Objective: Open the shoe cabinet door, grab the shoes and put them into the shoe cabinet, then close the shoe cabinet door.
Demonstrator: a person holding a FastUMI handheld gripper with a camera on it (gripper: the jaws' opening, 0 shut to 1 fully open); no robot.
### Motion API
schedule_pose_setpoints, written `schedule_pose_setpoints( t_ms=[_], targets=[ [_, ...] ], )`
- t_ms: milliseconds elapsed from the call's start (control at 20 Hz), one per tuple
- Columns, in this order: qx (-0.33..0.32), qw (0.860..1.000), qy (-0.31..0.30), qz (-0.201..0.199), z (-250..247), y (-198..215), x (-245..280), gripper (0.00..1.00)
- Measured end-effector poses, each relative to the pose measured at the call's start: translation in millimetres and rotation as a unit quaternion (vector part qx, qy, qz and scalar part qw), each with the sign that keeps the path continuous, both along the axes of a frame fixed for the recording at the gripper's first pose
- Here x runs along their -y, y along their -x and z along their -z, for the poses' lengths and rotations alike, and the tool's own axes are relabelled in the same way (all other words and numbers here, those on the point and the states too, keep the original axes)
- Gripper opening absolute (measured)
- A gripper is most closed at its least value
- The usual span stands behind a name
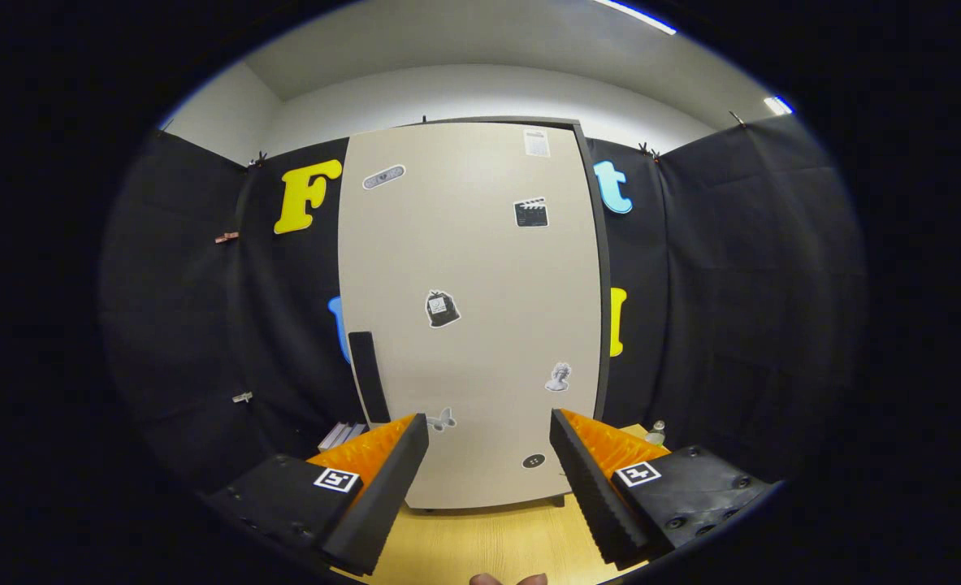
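Observation:
A tall beige shoe cabinet [468, 268] stands on a wooden table straight ahead, its door shut and dotted with small stickers. A dark vertical handle [368, 376] sits on the door's lower left, just beyond my left finger. My gripper [488, 431] is open, its fingers spread wide with nothing between them, pointing at the lower part of the door from a short distance.
The wooden table top [488, 540] runs from the cabinet's foot toward me. Some grey flat items [340, 435] lie to the left of the cabinet, and a small bottle [656, 431] stands to its right. Black cloth walls close in on both sides.

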State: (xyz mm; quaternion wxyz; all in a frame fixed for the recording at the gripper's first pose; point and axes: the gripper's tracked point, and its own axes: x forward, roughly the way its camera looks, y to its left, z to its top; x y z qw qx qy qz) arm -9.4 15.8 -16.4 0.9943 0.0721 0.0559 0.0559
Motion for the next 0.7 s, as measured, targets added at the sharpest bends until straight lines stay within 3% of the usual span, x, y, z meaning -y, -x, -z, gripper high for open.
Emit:
schedule_pose_setpoints(
  t_ms=[700],
  targets=[
    [-0.002, 1.0, -0.005, -0.004, 0.0, -0.5, -3.8, 0.98]
  ],
)
